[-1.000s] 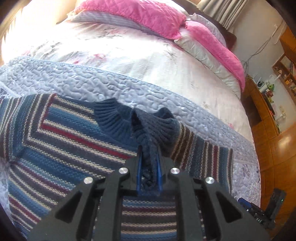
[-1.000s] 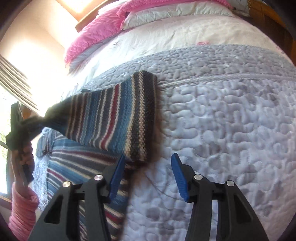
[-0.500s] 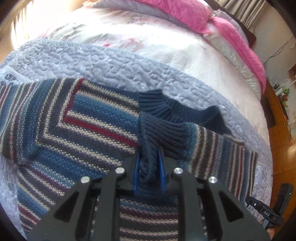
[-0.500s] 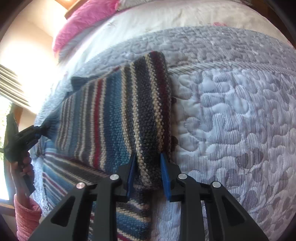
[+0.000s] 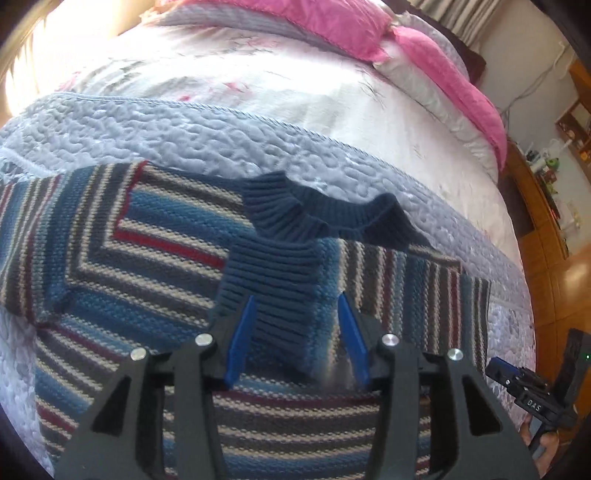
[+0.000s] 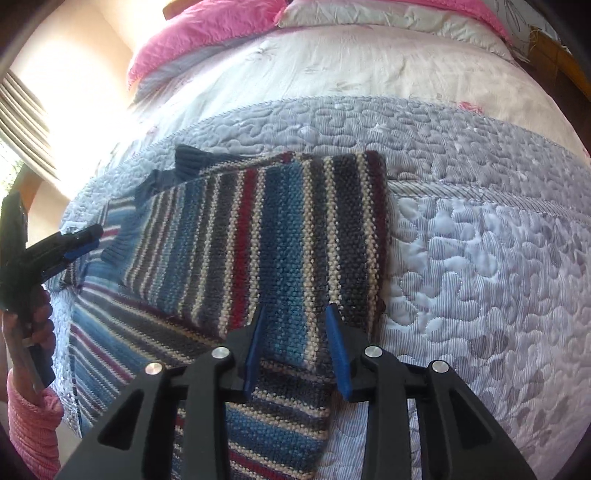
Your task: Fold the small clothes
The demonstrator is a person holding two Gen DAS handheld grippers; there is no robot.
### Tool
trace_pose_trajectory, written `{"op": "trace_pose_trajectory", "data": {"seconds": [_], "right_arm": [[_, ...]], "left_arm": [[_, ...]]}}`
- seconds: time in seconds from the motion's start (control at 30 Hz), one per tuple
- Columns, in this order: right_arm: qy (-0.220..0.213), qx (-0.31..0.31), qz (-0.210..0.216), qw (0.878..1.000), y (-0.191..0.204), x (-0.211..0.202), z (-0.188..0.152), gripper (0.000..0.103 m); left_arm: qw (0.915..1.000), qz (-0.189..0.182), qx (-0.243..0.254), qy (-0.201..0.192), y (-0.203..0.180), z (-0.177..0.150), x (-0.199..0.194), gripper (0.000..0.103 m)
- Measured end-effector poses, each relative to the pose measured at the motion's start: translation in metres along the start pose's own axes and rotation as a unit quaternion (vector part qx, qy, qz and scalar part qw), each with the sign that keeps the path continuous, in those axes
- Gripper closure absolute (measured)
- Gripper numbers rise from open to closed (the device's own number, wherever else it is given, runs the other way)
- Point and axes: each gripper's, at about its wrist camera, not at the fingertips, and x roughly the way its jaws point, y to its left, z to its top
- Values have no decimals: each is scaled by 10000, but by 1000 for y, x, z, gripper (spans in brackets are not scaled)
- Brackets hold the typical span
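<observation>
A small striped knit sweater [image 5: 155,258] lies flat on the grey quilted bedspread [image 5: 155,133] that covers the near part of the bed, its bands running blue, cream, dark red and charcoal. Its dark blue ribbed collar [image 5: 325,214] points toward the far edge of the grey quilt, where a pale flowered cover [image 5: 258,85] takes over, with pink pillows [image 5: 332,26] beyond that at the head of the bed. Both sleeves are folded in over the body. In the left wrist view the left gripper [image 5: 295,325] sits low over the middle of the sweater with its blue-padded fingers [image 5: 240,332] spread apart; the navy ribbed cuff [image 5: 273,280] of one folded sleeve lies between them, loose, and neither pad presses into it. In the right wrist view the right gripper [image 6: 295,339] hovers at the near end of the other folded sleeve [image 6: 280,229], which lies across the body with its outer edge running alongside bare quilt toward the right side of the bed. Its fingers [image 6: 338,347] are also parted, standing to either side of a blue and cream band of the knit without squeezing it. At the left edge of that same view a hand [image 6: 37,314] in a pink knit sleeve [image 6: 33,428] grips the handle of the left tool. The orange-brown wooden floor [image 5: 565,284] shows past the right side of the bed.
</observation>
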Motion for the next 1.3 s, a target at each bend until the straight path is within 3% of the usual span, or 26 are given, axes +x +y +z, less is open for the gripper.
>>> {"op": "trace_pose_trajectory", "data": {"seconds": [0.13,0.4,0.6,0.73,0.83,1.03,1.13,1.3], "right_arm": [[262,120,-169,9994,-14,29,-7,70],[169,227,-297,9992,-13,51,-11,68],[235,314,-446,9982,8,39,-1,67],[-75,128,-227,9996,34,9,-3,62],[115,-124,-121,9998,61,15,-5,59],[424,-425,-224,9979,99,46,-6,58],[458,-450,-374,9972,105,57,-2,56],[396,-678,-583,9952,131,62,2,54]], "left_arm": [[9985,337,-101,422,8,-5,45,57],[9981,499,201,293,4,-11,63,54],[9993,286,-28,253,12,-10,44,54],[9993,277,-245,0,38,-13,3,43],[9980,445,-421,-187,76,-21,-26,40],[9889,898,-1112,-415,194,-34,-92,40],[9784,1277,-1512,-605,256,-38,-127,39],[9507,1839,-2362,-811,361,-29,-165,35]]}}
